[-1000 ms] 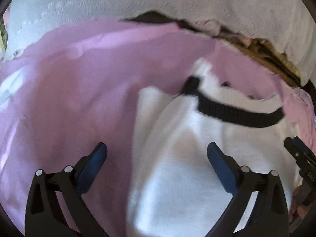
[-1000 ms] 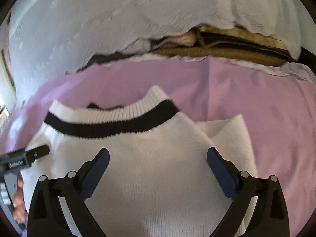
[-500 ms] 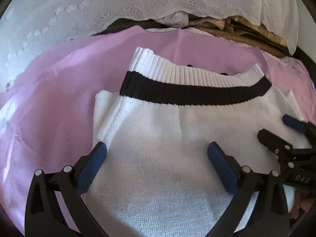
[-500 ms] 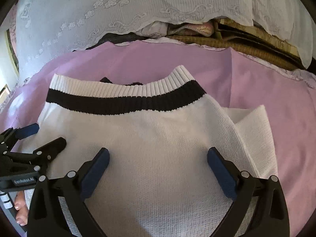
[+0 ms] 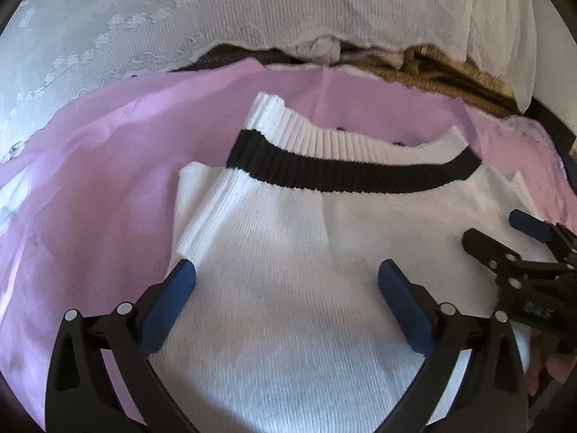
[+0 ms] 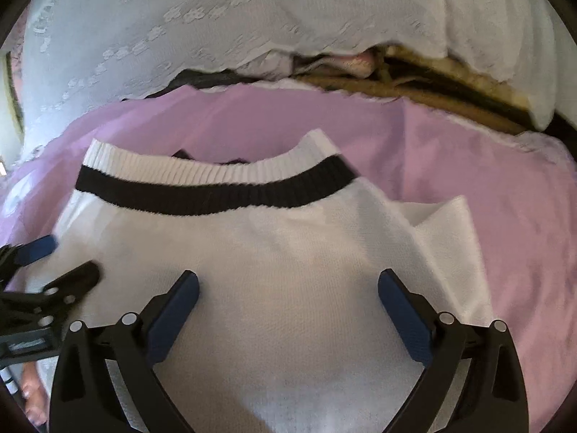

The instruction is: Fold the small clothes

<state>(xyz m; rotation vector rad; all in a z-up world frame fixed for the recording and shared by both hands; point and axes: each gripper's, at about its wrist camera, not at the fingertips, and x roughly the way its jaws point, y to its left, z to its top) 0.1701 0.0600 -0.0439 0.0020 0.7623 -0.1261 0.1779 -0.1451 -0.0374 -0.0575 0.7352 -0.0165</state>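
Note:
A white knit sweater (image 5: 288, 252) (image 6: 281, 259) with a black stripe and white ribbed band lies folded on a pink sheet (image 5: 90, 180) (image 6: 487, 180), sleeves tucked under at both sides. My left gripper (image 5: 286, 274) hovers open over the sweater's left half, nothing between its blue pads. My right gripper (image 6: 288, 281) stands open over the right half, also holding nothing. In the left wrist view the right gripper (image 5: 505, 238) shows at the right edge; in the right wrist view the left gripper (image 6: 54, 263) shows at the left edge.
White lace fabric (image 5: 180, 18) (image 6: 216, 18) hangs behind the pink sheet. A woven tan edge with bundled cloth (image 5: 450, 72) (image 6: 432, 86) sits at the back right. A hand (image 6: 32, 397) shows at the lower left.
Both grippers have swung to face the sweater squarely and pulled back slightly. The sweater, blurred and shifting a second ago, now lies flat and still.

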